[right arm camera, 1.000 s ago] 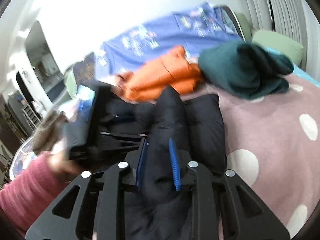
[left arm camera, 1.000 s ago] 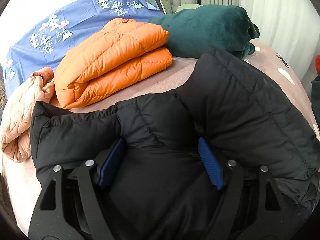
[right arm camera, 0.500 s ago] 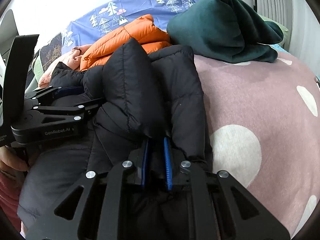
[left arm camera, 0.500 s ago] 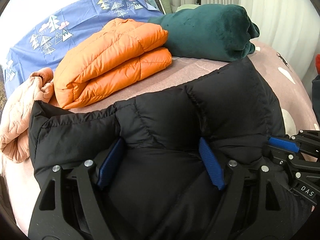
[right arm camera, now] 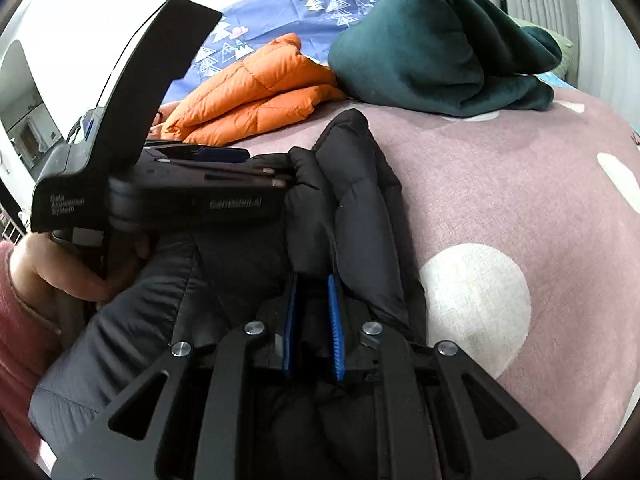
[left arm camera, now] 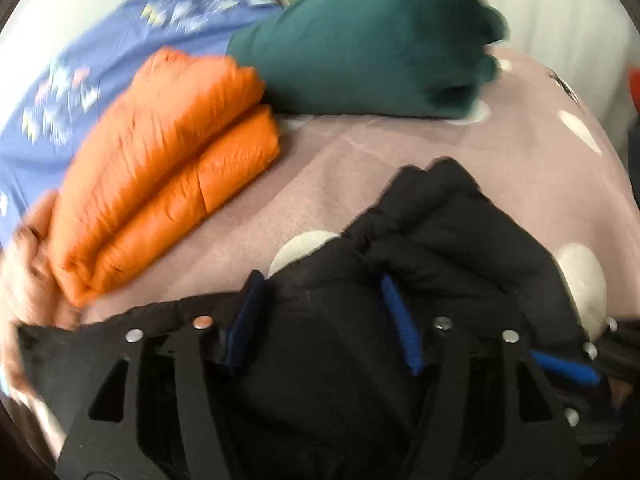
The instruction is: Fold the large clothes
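A black puffer jacket lies bunched on the pink dotted bedcover. A thick wad of it fills my left gripper, whose jaws are closing on it. In the right wrist view the left gripper comes in from the left, held by a hand, and its fingertips dig into the jacket's fold. My right gripper is shut on a thin fold of the same jacket near its lower edge. One blue pad of the right gripper shows at the left view's lower right.
A folded orange puffer jacket and a dark green fleece bundle lie behind the black jacket. A blue tree-print sheet is at the far left. A peach quilted garment sits at the left edge. Curtains hang beyond the bed.
The left gripper has swept toward the right gripper, dragging the jacket into a narrower bundle. Bare bedcover now shows beside the orange jacket. The raised fold held by the right gripper has dropped lower.
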Tool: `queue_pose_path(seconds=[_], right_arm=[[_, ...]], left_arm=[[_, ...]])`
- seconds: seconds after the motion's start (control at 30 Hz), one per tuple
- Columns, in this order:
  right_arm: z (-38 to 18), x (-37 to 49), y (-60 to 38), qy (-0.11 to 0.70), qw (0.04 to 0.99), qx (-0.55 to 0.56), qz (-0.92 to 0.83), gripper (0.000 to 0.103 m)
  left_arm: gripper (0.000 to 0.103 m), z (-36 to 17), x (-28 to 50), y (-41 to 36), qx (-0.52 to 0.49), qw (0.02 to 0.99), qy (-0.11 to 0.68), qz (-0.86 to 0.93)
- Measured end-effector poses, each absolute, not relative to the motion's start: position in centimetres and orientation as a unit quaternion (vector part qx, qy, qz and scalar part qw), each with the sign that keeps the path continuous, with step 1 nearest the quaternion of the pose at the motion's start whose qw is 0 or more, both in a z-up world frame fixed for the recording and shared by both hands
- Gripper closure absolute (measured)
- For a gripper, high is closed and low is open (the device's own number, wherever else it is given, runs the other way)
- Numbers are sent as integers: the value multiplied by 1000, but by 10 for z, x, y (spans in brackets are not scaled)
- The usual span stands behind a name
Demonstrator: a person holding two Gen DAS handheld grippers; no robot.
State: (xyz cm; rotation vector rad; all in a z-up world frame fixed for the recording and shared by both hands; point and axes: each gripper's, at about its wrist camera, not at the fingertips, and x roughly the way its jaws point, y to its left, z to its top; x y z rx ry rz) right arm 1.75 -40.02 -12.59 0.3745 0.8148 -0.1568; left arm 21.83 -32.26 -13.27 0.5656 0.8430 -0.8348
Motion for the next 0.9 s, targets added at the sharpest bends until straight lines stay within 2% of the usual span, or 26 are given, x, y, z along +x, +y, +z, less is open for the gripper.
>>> queue_pose_path(seconds=[0.27,0.4,0.5,0.6,0.67,0.73,0.9], right_arm=[[-125,12,-394,390,905,154,-71,90],[-126,10,-396,387,905,168,-65,89],[-128,9,-397,384,905,173,-62,89],[-128,9,-398,384,905,171,-62,89],[-128,10,-399,384,905,173,-59,89],[-128,10,-401,385,904,174,-60,89],[-129,10,-404,387,903,178,-54,89]], left_arm=[[37,-105,209,-291,238,804,378,-394],[22,-71,211,-239,207,834,345,-377],[22,-60,234,-195,164,863,336,-339],[22,-76,270,-160,96,865,386,-305],[19,-110,285,-154,94,853,422,-293],[14,-140,281,-161,132,853,409,-297],[13,-138,279,-160,130,855,415,-283]])
